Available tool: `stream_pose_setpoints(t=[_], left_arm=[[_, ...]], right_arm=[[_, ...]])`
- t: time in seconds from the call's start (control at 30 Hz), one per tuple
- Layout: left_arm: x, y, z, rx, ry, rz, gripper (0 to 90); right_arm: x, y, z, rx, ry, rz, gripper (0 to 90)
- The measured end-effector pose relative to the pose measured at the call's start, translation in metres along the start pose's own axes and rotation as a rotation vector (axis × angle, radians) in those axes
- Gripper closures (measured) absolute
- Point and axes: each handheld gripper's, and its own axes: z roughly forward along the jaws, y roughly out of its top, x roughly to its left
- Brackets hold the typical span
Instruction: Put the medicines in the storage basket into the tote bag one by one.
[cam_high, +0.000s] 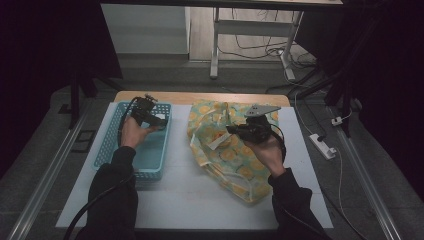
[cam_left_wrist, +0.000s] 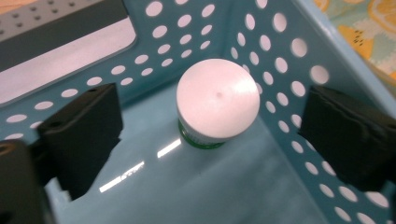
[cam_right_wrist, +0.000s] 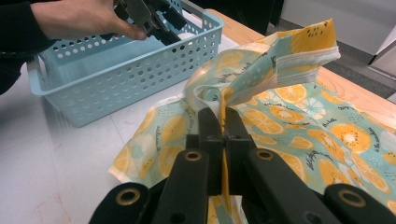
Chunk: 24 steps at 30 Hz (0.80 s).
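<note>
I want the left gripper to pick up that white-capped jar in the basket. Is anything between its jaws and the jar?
Nothing visible. The left gripper is open inside the blue basket, one jaw on each side of the jar, with only bare basket floor between. The perforated wall stands close behind the jar.

Your left gripper hung inside the blue basket, its two black jaws spread wide apart, one at the left of the picture and one at the right. Between them, and beyond them, a small jar with a white lid stood upright on the basket's smooth floor, close to the corner where two hole-punched walls met. A bit of green showed under the lid. Neither jaw touched the jar. Light glinted off the floor in short streaks beside the left jaw. Past the right-hand wall you could see a strip of orange-slice patterned cloth. Past the far wall lay a grey, dotted surface.
</note>
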Motion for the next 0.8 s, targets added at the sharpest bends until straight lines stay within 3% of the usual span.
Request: stream_pose_setpoints(t=[0.27,0.43,0.63,0.8], left_arm=[[0.0,0.005,0.005,0.006,0.015,-0.016,30.8],[0.0,0.006,0.006,0.025,-0.012,-0.029,48.7],[-0.004,0.007,0.004,0.045,0.01,-0.043,50.0],[-0.004,0.005,-0.005,0.022,0.007,-0.04,50.2]], right_arm=[[0.0,0.0,0.001,0.001,0.001,0.001,89.7],[0.0,0.0,0.0,-0.001,0.0,-0.001,89.7],[0.0,0.0,0.0,-0.002,0.0,-0.001,89.7],[0.0,0.0,-0.001,-0.003,-0.001,-0.001,89.7]])
